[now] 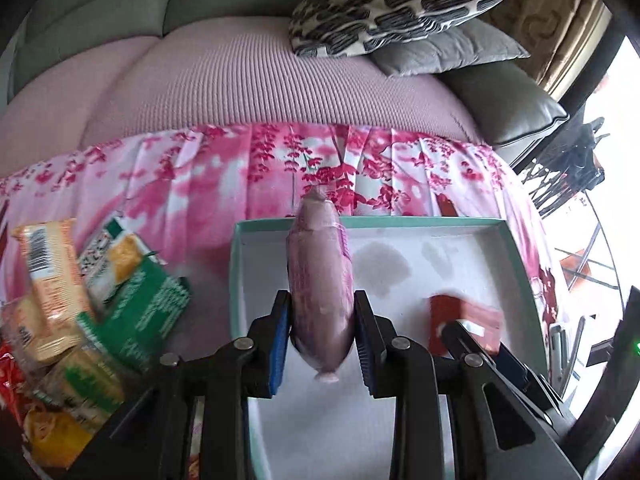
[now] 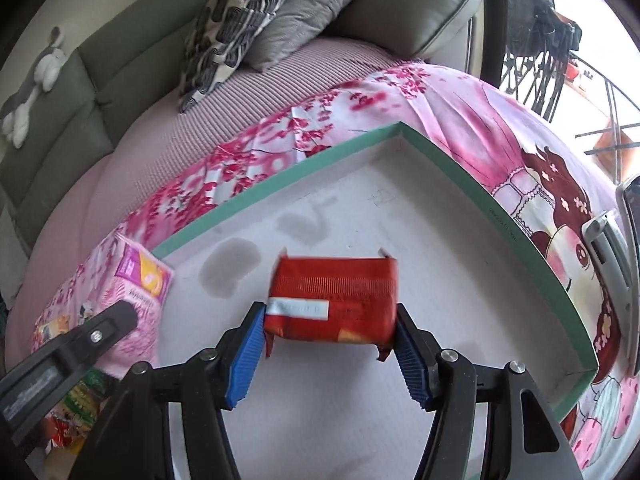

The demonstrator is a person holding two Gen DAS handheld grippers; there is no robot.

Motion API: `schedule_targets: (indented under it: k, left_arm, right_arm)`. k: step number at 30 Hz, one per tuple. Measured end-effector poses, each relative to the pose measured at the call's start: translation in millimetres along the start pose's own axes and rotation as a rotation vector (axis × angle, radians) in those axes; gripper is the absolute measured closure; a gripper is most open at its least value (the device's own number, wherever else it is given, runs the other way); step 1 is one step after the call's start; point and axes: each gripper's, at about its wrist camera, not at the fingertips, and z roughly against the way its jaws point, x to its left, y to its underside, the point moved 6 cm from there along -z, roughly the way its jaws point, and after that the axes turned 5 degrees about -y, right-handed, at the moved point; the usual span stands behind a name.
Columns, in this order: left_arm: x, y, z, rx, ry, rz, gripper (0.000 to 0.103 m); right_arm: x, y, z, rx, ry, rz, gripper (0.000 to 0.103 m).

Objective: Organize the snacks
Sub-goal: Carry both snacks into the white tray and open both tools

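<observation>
Where the floral pink cloth (image 1: 208, 176) covers the table, the holdings run from left to right as follows. One loose heap of snack packets (image 1: 80, 312) lies at the left edge of the left wrist view: two orange-and-cream packets, two or three green ones and some red and yellow wrappers, the exact count blurred. Just right of the heap stands one shallow box (image 1: 516, 248) with a teal rim and white floor, the floor marked by two or three grey stains. One left gripper (image 1: 322, 340) hangs over the box's left part, its two blue pads pressed on the flanks of one pale purple sausage-shaped packet (image 1: 320, 280), which points away from the camera and is carried above the box floor. Further right, one right gripper (image 2: 330, 344) is lowered into the same box, jaws about half spread, with one red biscuit packet (image 2: 334, 300) crosswise between its two blue pads; the pads meet the packet's crimped ends, and the packet seems to sit low on the box floor. One pink tissue pack (image 2: 140, 276) lies on the cloth outside the box's left rim in the right wrist view. Behind the table: one sofa with a mauve knitted cover (image 1: 240, 76), carrying two cushions (image 1: 392, 8), one patterned, one grey.
</observation>
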Motion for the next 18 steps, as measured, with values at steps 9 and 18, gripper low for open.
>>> schedule_targets:
  k: [9,18]
  left_arm:
    - [16,8,20,0.003,-0.047,0.051,0.02]
    - [76,45,70,-0.068,-0.157,0.126,0.008]
  right_arm:
    - [12,5,13,0.028,-0.015,0.051,0.017]
    - [32,22,45,0.007,-0.061,0.086,0.0]
